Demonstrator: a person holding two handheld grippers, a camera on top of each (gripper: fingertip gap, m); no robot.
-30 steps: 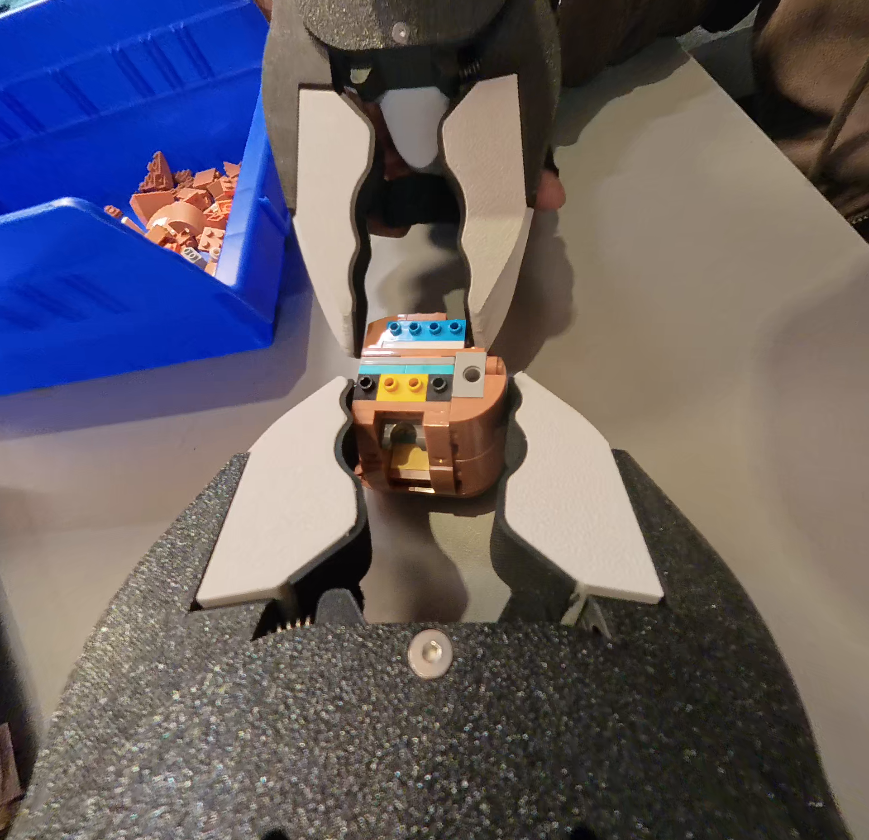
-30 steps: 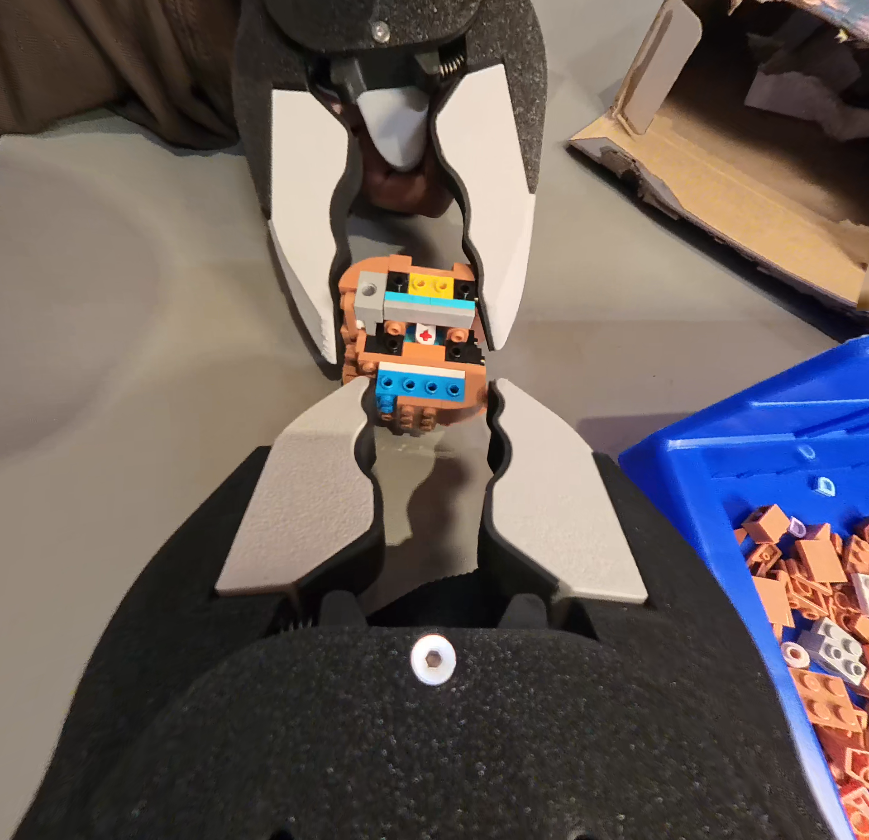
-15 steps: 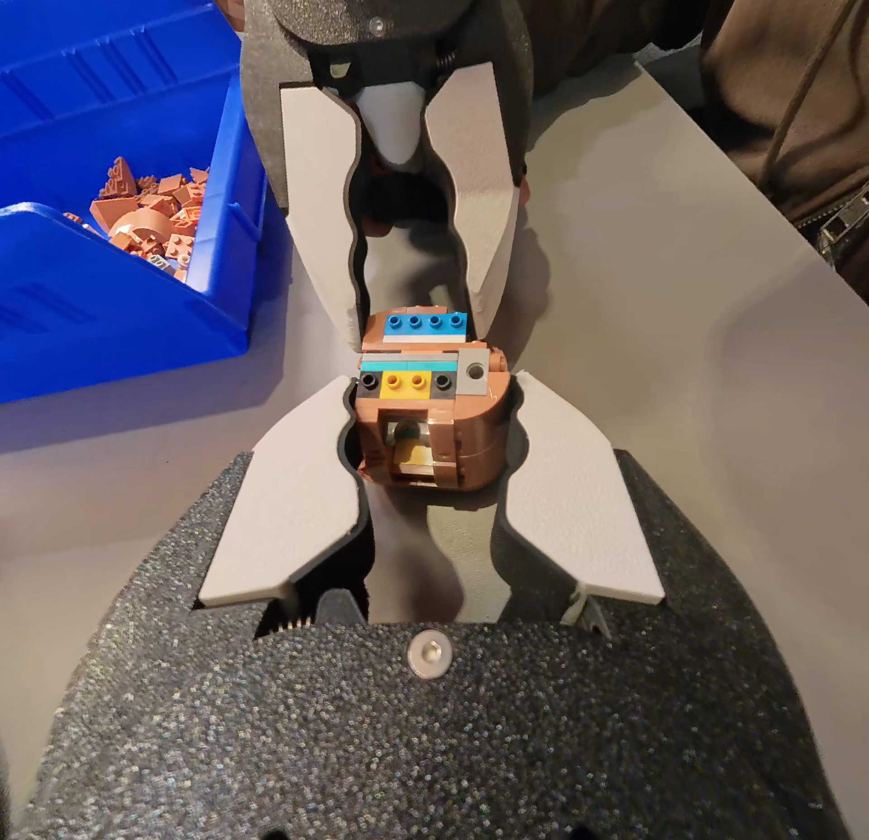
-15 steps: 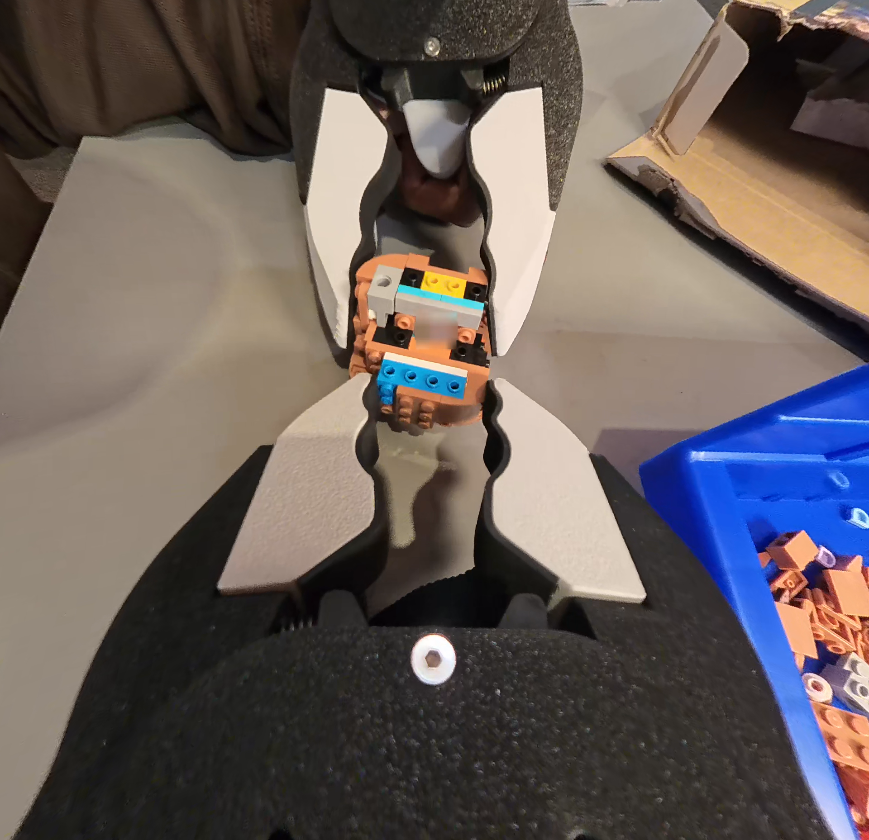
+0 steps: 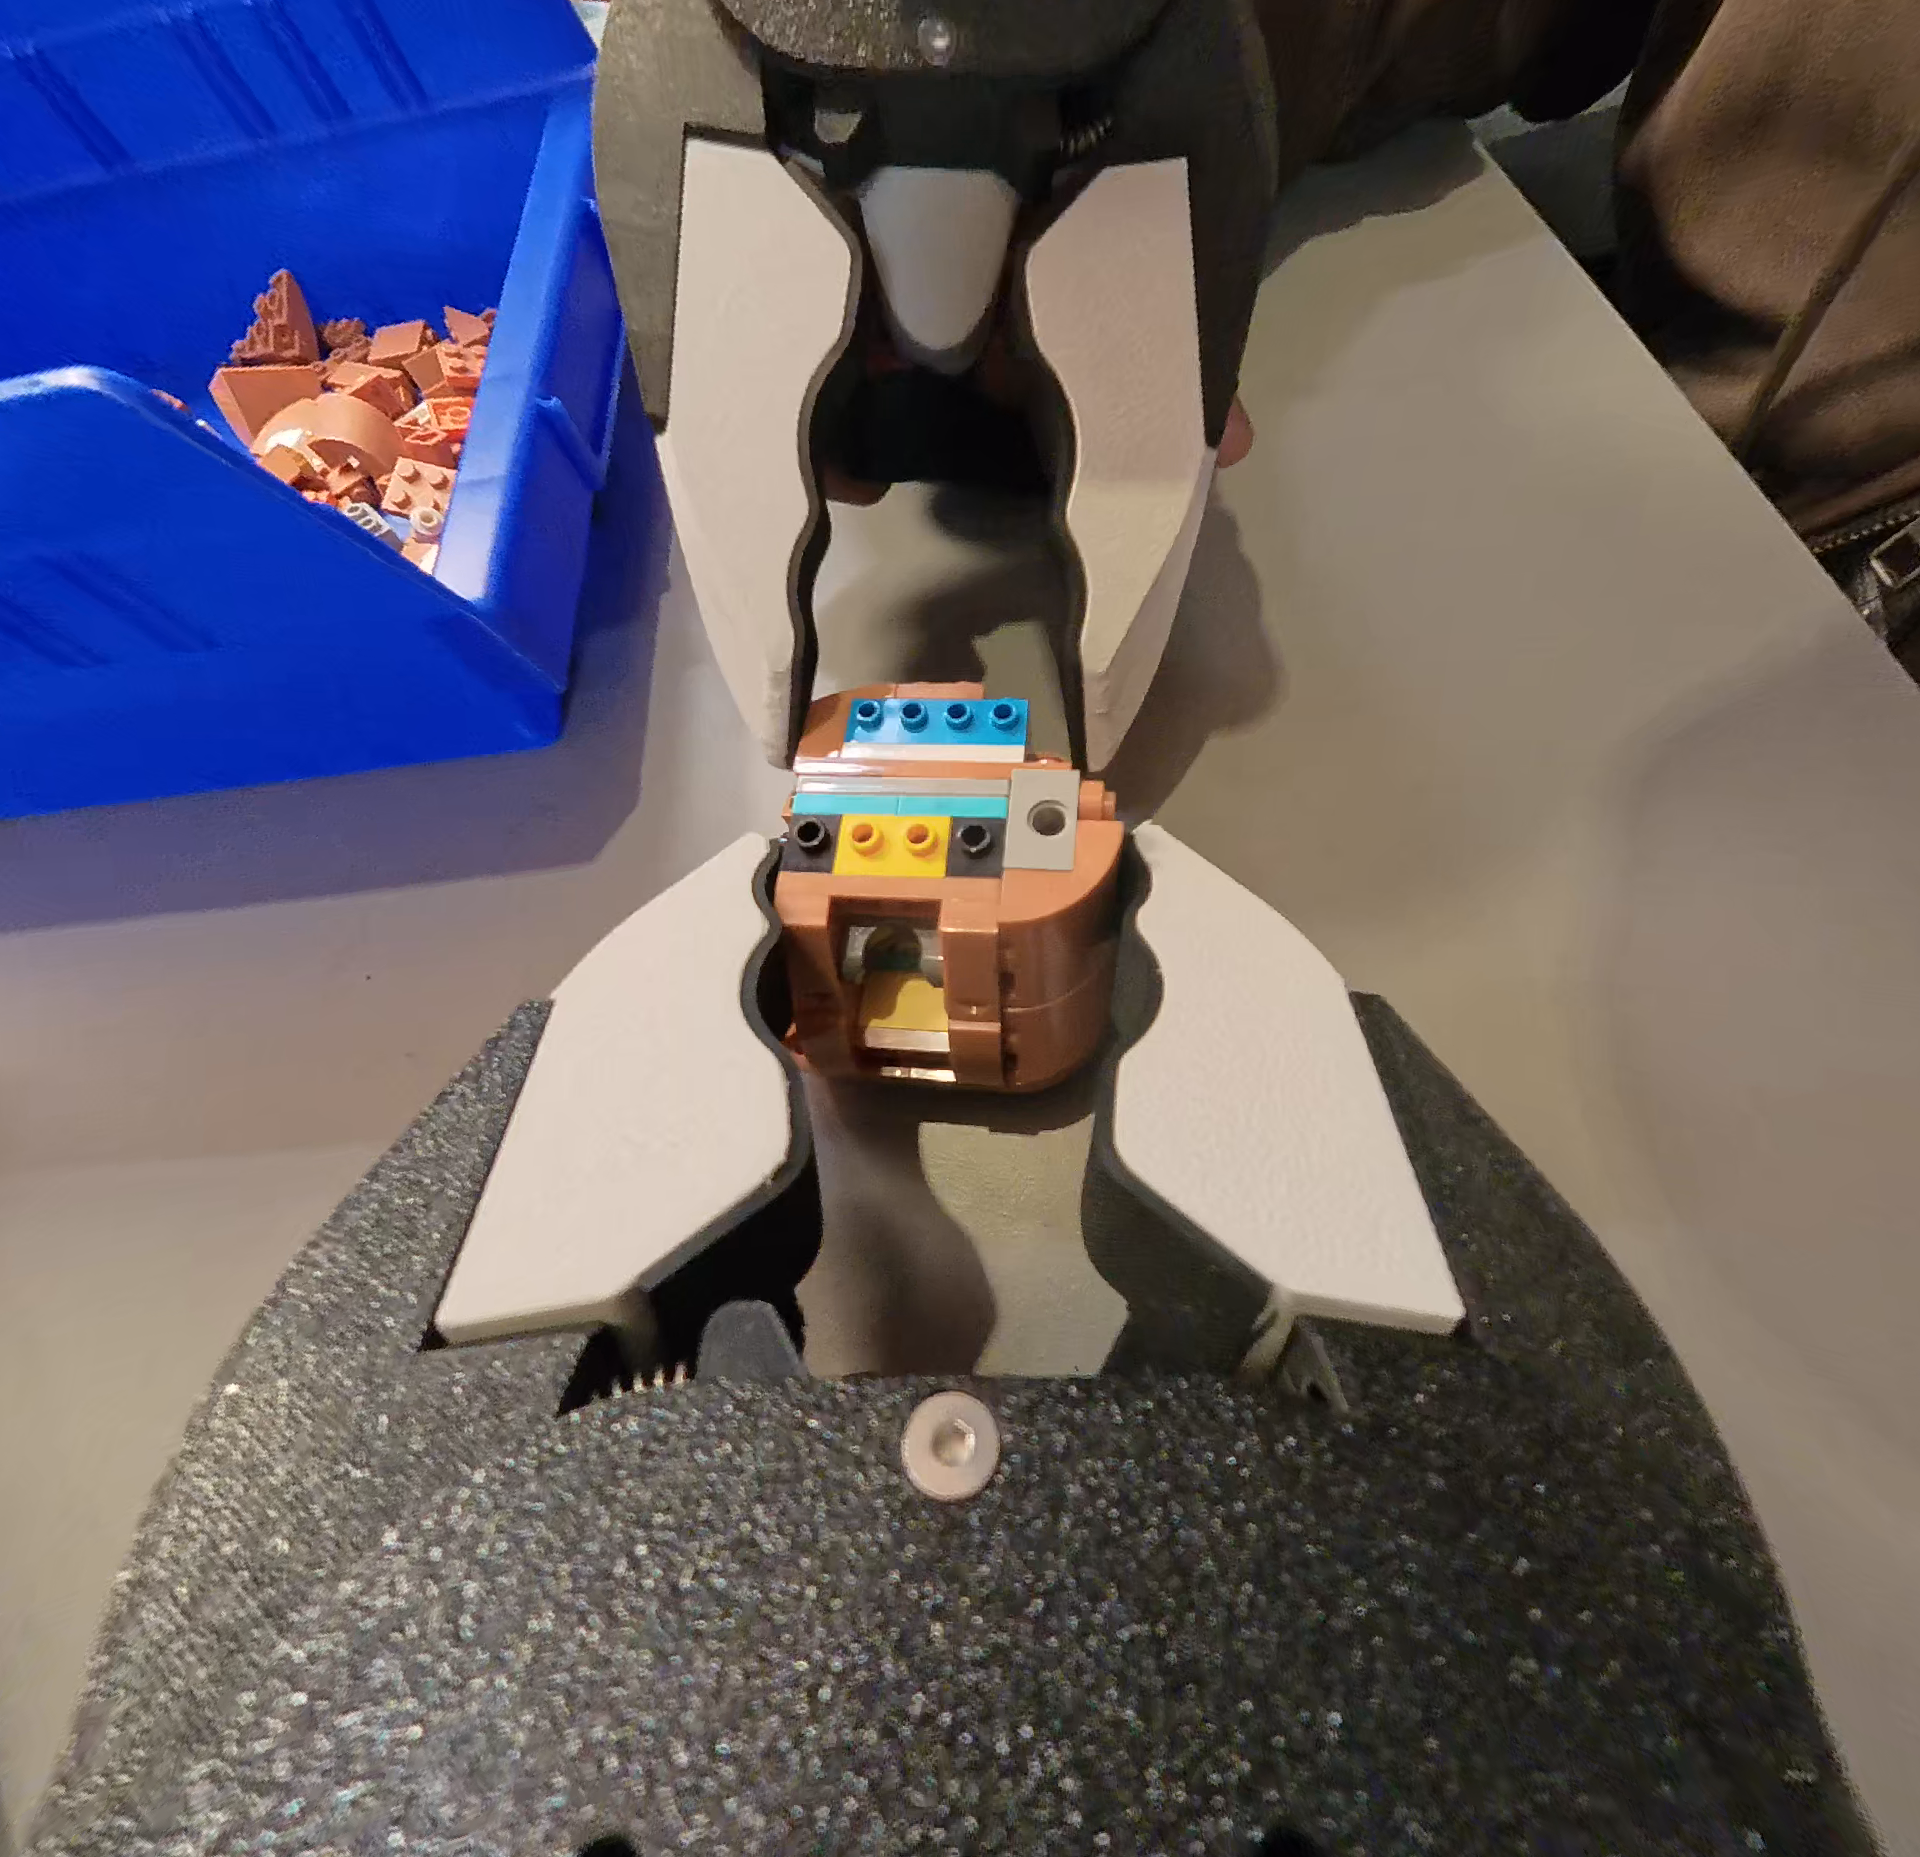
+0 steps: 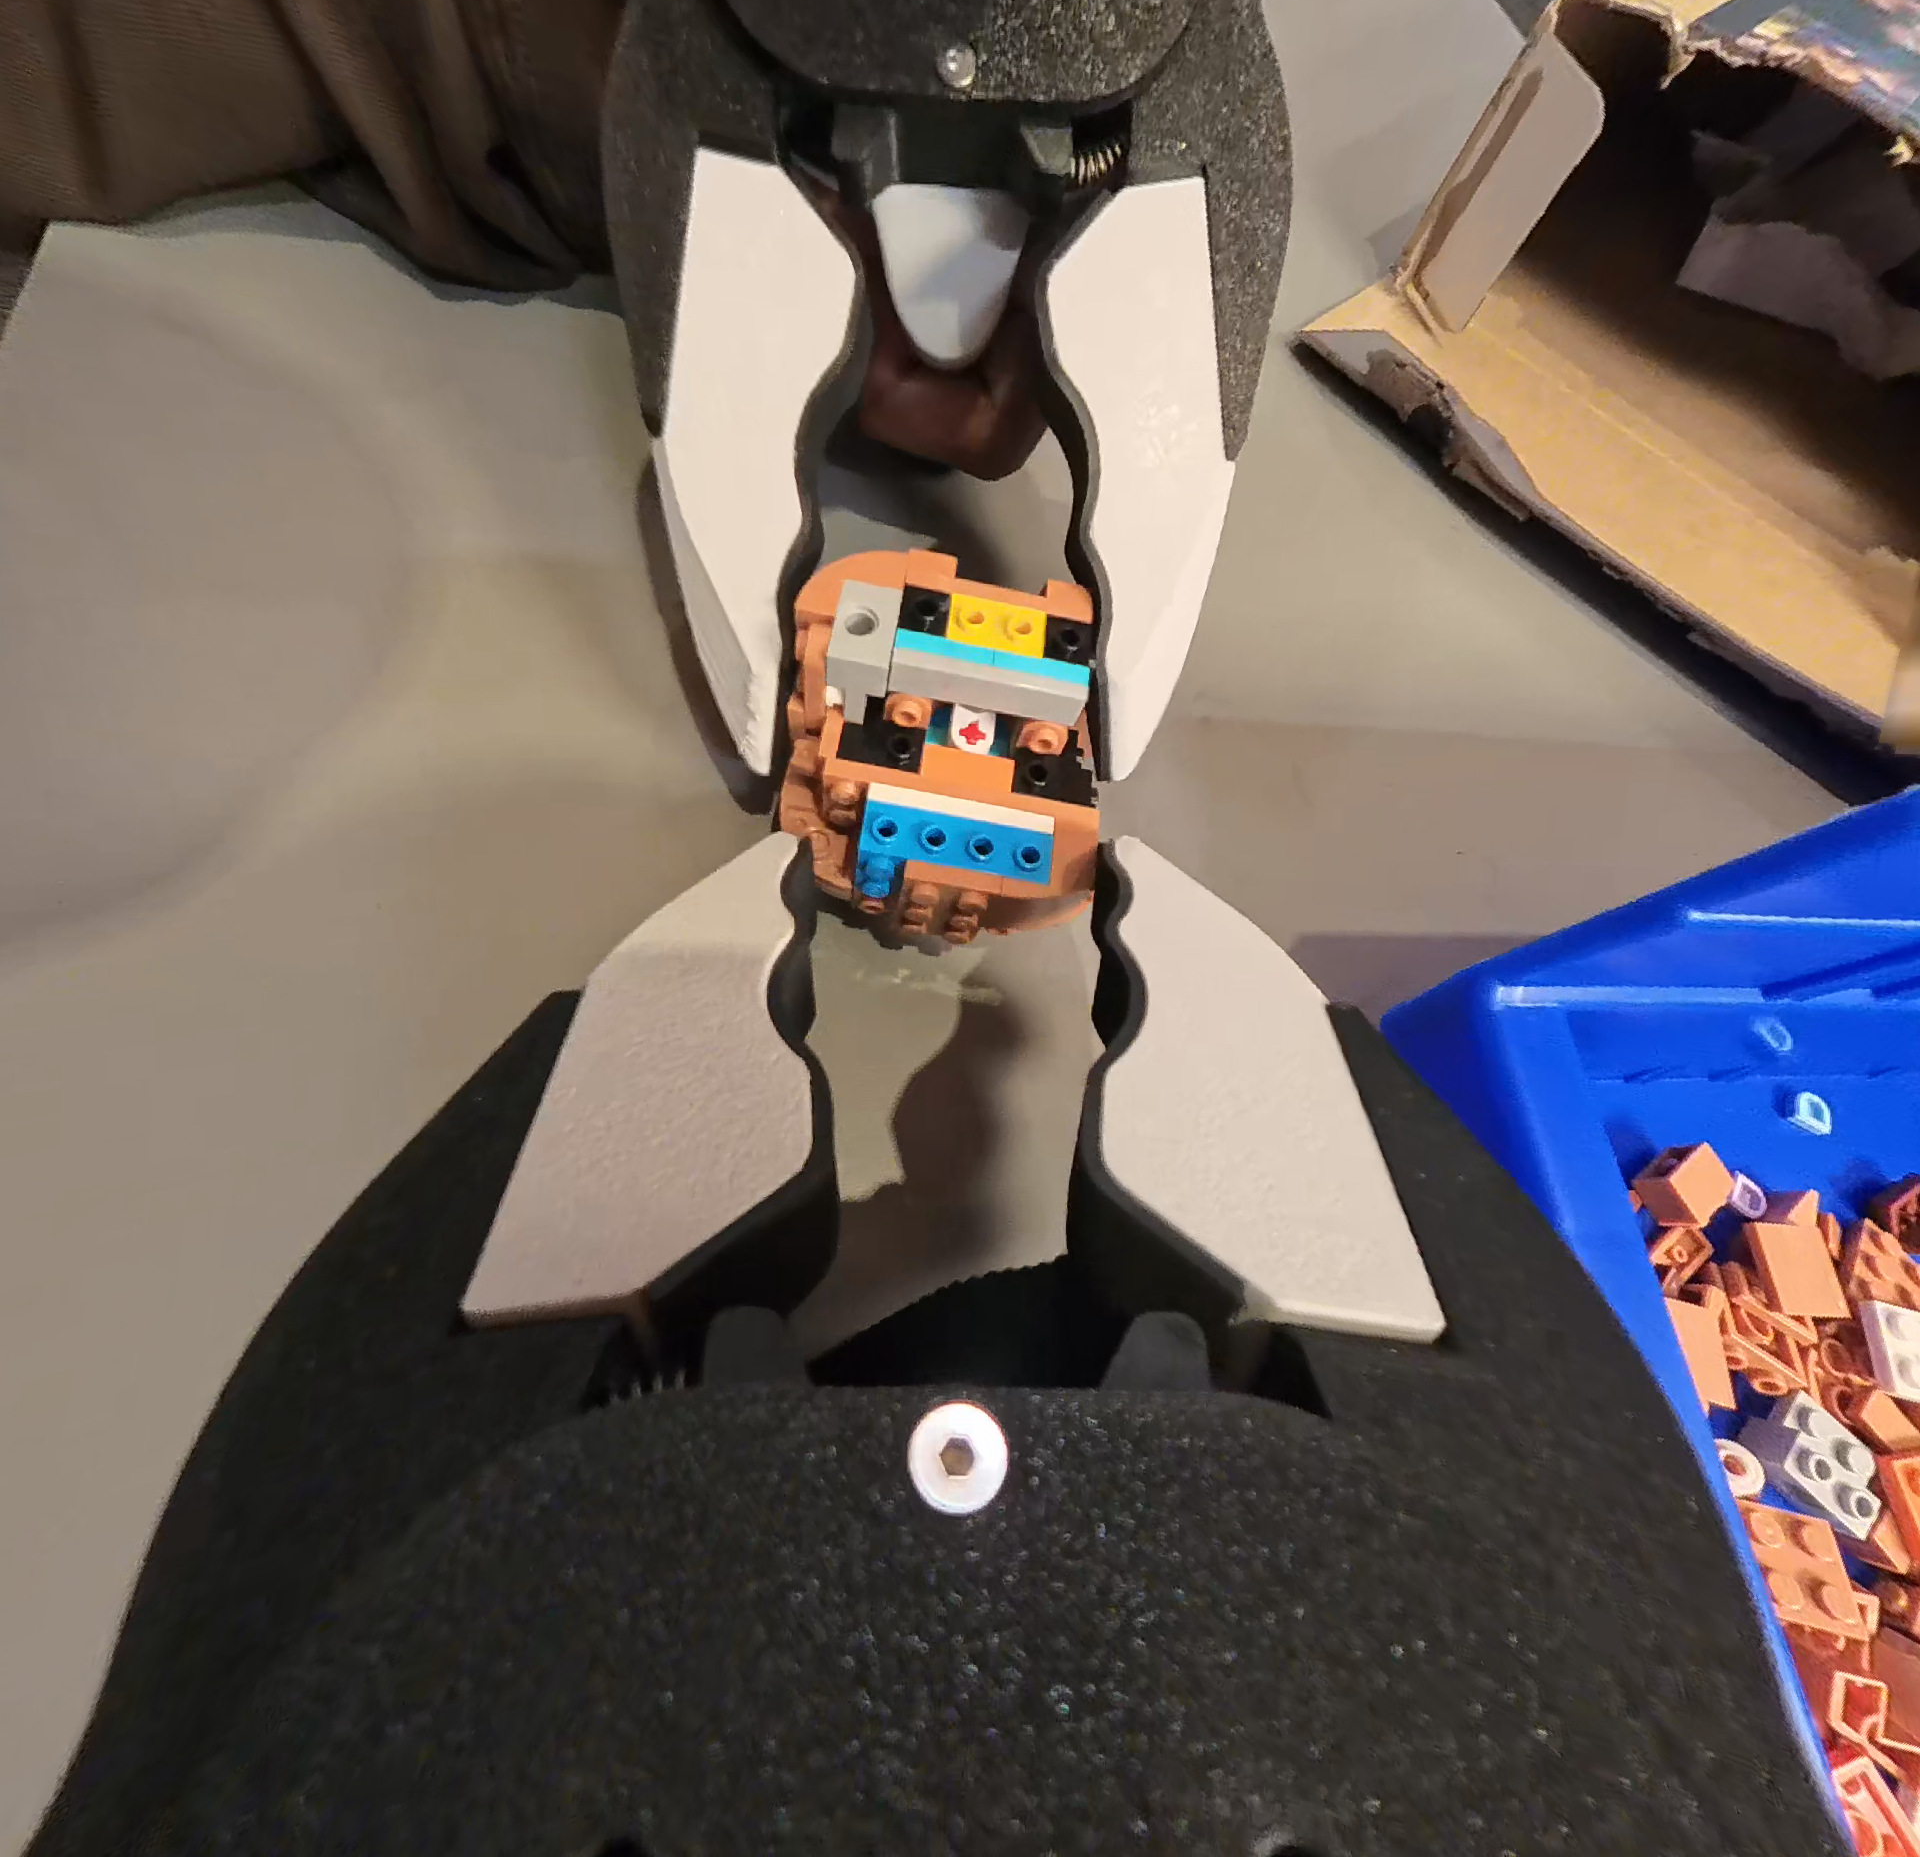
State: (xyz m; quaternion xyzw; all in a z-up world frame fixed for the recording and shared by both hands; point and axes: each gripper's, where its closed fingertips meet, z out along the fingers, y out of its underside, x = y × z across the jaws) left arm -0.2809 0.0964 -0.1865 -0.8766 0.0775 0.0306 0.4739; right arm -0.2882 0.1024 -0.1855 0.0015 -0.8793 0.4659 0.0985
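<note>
Grey tabletop (image 5: 1507, 768) fills both views, a blue bin (image 5: 312, 560) of brown bricks at upper left. Left claw (image 5: 945, 934) and right claw (image 6: 940, 862) each pinch the small brown brick model (image 5: 940, 914) at frame centre from opposite ends, apparently steadying it above the surface.

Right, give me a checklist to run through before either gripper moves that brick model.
1. Left gripper shut on the brick model: ok.
2. Right gripper shut on the model's other end: ok.
3. Model clear of the table: cannot tell.
4. Blue bin clear of both grippers: ok.
5. Cardboard box out of the way: ok.
6. Model in one piece: cannot tell.
</note>
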